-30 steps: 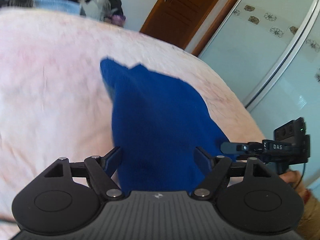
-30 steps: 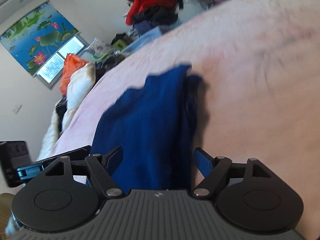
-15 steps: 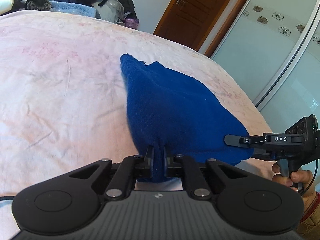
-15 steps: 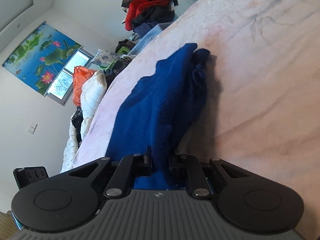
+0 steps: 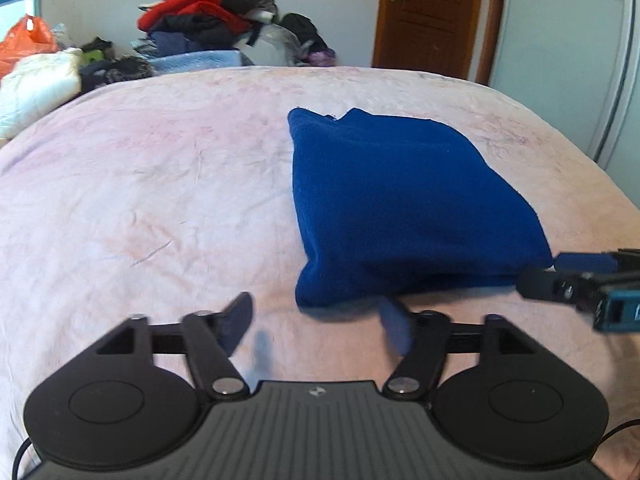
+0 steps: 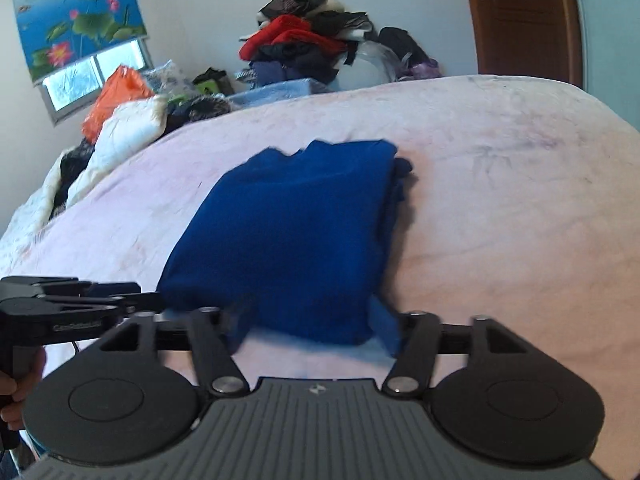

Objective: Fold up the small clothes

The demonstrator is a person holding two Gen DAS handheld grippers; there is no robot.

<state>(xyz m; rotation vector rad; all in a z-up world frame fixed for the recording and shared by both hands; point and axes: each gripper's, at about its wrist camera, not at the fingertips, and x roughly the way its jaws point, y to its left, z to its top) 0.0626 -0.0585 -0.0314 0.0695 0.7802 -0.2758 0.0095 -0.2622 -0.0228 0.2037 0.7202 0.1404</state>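
On the pink bed (image 5: 160, 184), both grippers, left (image 5: 320, 326) and right (image 6: 316, 330), had just opened, empty; the blue sweater (image 5: 400, 200), loosely folded, could slump apart if snagged.

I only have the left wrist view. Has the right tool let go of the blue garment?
Observer: Yes. The right tool has just been opening. The near edge of the blue garment lies between its fingers, not pinched.
Operator: Is the garment's right side tidy?
Observer: Not quite. The folded layers sit stacked along that edge, and a bit of cloth pokes out at the far right corner.
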